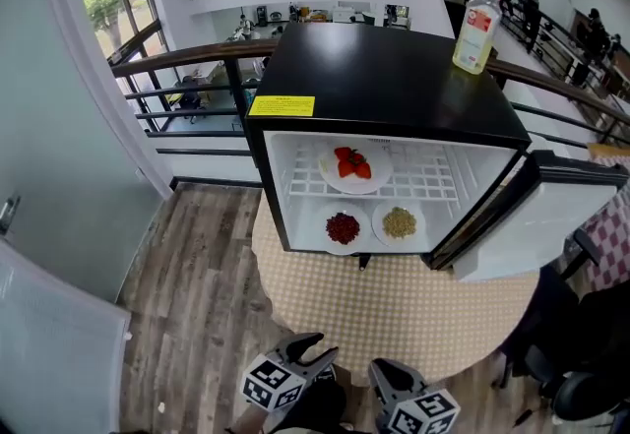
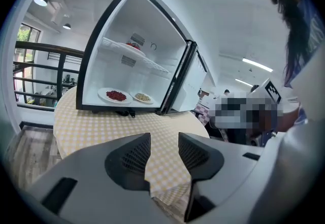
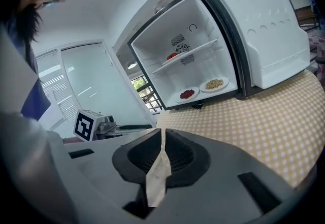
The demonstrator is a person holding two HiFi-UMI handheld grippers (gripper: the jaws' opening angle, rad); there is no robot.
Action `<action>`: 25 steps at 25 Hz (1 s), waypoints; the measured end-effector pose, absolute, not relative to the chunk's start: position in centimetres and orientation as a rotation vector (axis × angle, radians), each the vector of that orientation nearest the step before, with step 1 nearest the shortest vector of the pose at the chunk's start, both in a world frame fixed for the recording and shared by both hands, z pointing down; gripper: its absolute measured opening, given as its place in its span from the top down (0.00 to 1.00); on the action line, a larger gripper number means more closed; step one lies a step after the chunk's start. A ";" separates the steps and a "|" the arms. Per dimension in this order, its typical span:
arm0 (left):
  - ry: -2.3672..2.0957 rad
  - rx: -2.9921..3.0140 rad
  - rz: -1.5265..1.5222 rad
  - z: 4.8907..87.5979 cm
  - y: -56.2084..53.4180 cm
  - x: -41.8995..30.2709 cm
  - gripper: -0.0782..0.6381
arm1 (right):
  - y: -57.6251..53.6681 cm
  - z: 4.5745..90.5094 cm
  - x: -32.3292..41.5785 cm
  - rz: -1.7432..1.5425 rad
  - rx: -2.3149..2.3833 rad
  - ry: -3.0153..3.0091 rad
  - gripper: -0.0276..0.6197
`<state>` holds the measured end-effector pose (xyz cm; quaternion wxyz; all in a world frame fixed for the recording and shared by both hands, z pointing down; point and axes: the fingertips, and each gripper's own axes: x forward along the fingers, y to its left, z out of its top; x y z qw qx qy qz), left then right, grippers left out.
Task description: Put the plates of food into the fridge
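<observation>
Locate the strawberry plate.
In the head view the strawberry plate sits on the left of the upper shelf in the fridge, above the plate of red food.

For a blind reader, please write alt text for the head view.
A black mini fridge stands open on a round checked table, with a plate of red fruit on its shelf, a plate of dark red food and a plate of beige food below. A bottle stands on top; the left gripper and right gripper show at the bottom.
</observation>
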<state>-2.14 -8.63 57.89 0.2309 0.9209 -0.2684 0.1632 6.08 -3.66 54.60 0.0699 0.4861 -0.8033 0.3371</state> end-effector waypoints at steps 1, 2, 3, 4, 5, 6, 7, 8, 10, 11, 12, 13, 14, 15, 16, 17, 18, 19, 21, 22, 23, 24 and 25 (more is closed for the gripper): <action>-0.733 2.533 0.453 57.8 -7.7 -1.7 0.64 | -2.6 54.7 6.5 1.024 1.468 -2.412 0.90; -0.728 2.531 0.450 57.6 -6.7 -1.3 0.64 | -1.4 54.7 6.9 1.034 1.472 -2.406 0.90; -0.726 2.528 0.441 57.3 -5.6 -0.7 0.65 | -0.3 54.8 7.4 1.040 1.474 -2.400 0.90; -0.729 2.525 0.426 57.0 -4.5 -0.2 0.65 | 0.8 54.9 7.8 1.040 1.474 -2.395 0.90; -0.733 2.522 0.409 56.5 -3.4 0.3 0.65 | 1.7 55.0 8.2 1.034 1.474 -2.392 0.90; -0.736 2.520 0.395 56.2 -2.3 0.7 0.66 | 2.4 55.2 8.5 1.027 1.472 -2.392 0.90; -0.735 2.521 0.386 55.8 -1.2 0.9 0.66 | 3.1 55.2 8.6 1.020 1.470 -2.394 0.90; -0.729 2.523 0.384 55.6 -0.1 1.0 0.66 | 3.7 55.1 8.6 1.016 1.467 -2.399 0.90; -0.711 2.533 0.404 55.5 2.0 1.0 0.66 | 5.0 54.5 8.5 1.018 1.461 -2.418 0.90; -0.708 2.539 0.419 55.4 2.9 0.8 0.67 | 5.6 54.2 8.4 1.020 1.459 -2.431 0.90; -0.712 2.545 0.430 55.4 3.8 0.5 0.67 | 6.3 53.9 8.3 1.019 1.460 -2.441 0.90; -0.723 2.548 0.435 55.2 4.6 0.2 0.67 | 7.0 53.6 8.2 1.014 1.461 -2.449 0.90; -0.737 2.549 0.434 55.0 5.4 -0.1 0.67 | 7.8 53.3 8.2 1.005 1.459 -2.456 0.90; -0.752 2.548 0.427 54.8 6.1 -0.5 0.68 | 8.5 53.2 8.0 0.996 1.455 -2.462 0.90; -0.764 2.546 0.416 54.6 6.8 -0.7 0.68 | 9.4 53.3 7.9 0.988 1.450 -2.468 0.90; -0.773 2.546 0.404 54.3 7.7 -0.9 0.68 | 10.2 53.3 7.9 0.981 1.445 -2.474 0.90; -0.778 2.548 0.394 54.0 8.6 -1.0 0.68 | 11.1 53.2 7.8 0.977 1.448 -2.477 0.90; -0.780 2.554 0.389 53.7 9.6 -1.1 0.68 | 11.9 53.0 7.8 0.974 1.454 -2.480 0.90; -0.788 2.572 0.393 53.3 11.5 -1.4 0.68 | 13.5 52.8 7.5 0.959 1.453 -2.495 0.90; -0.794 2.581 0.398 53.2 12.4 -1.7 0.68 | 14.4 52.7 7.3 0.950 1.448 -2.502 0.90; -0.800 2.586 0.401 53.1 13.4 -1.9 0.68 | 15.3 52.5 7.1 0.945 1.448 -2.506 0.90; -0.806 2.589 0.399 53.0 14.4 -2.1 0.68 | 16.3 52.3 7.0 0.942 1.451 -2.506 0.90; -0.811 2.592 0.393 52.9 15.5 -2.4 0.68 | 17.3 52.2 6.9 0.942 1.457 -2.506 0.90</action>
